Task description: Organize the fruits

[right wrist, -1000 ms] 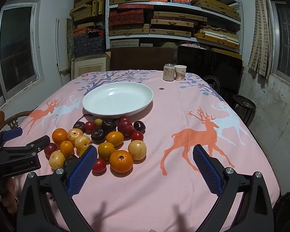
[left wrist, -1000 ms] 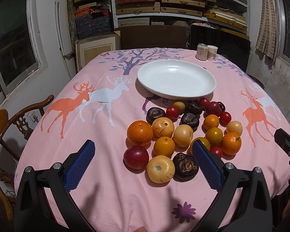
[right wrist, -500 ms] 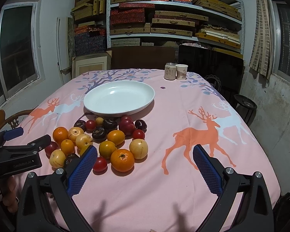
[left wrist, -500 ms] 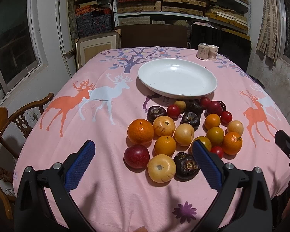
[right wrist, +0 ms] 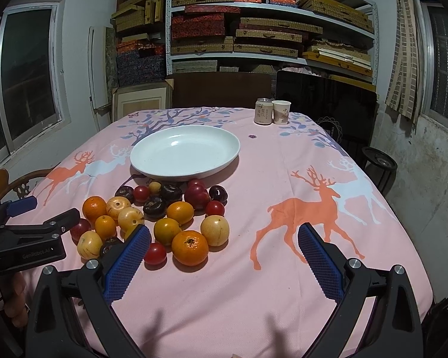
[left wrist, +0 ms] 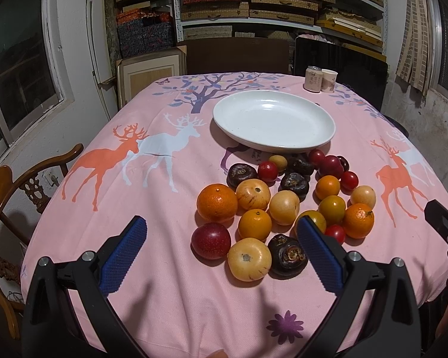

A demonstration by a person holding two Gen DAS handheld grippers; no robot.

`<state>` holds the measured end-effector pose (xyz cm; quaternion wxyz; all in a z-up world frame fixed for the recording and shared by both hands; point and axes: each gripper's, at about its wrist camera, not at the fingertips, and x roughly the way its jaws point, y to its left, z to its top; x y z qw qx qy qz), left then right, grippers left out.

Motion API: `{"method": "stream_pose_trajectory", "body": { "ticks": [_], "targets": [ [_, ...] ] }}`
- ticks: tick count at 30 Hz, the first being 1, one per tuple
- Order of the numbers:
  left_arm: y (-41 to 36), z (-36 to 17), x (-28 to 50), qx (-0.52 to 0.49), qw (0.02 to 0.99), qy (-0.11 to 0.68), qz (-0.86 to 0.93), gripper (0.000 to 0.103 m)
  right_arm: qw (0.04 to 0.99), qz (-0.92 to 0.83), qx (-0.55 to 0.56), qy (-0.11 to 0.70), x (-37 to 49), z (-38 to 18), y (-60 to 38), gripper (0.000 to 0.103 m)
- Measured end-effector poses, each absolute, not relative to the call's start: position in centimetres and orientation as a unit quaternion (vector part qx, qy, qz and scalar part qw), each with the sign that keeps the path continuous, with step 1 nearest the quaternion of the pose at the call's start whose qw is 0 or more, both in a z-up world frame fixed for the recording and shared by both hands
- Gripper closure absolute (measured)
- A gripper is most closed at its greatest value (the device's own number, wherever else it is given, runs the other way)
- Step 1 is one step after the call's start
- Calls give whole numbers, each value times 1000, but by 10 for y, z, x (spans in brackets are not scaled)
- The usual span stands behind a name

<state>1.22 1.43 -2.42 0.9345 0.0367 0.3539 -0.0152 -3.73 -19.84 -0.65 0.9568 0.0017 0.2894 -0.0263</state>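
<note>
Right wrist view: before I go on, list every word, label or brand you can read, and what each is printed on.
"GenRobot.AI": on the black body of the left gripper, seen at the left edge.
Can: vertical printed characters, too small to read.
Paper cup: printed marks, too blurred to read.
Boxes on the shelves: no readable text.
Nothing readable on the plate or the tablecloth.

The left black two-finger gripper with blue ribbed pads [left wrist: 221, 247] spreads wide across the lower frame; the right matching black gripper [right wrist: 224, 252] gapes equally, both empty.
</note>
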Motion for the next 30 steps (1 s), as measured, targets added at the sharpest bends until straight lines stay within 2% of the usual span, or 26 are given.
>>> {"method": "stream_pose_trajectory", "body": {
  "ticks": [18,30],
  "targets": [
    [32,-27,26,48,935,351,-14,4,954,-23,9,298,-31,-5,-206,4],
    [48,-64,93,60,904,421,-52,4,946,-26,28,322,-13,-20,-220,4]
  ]
}}
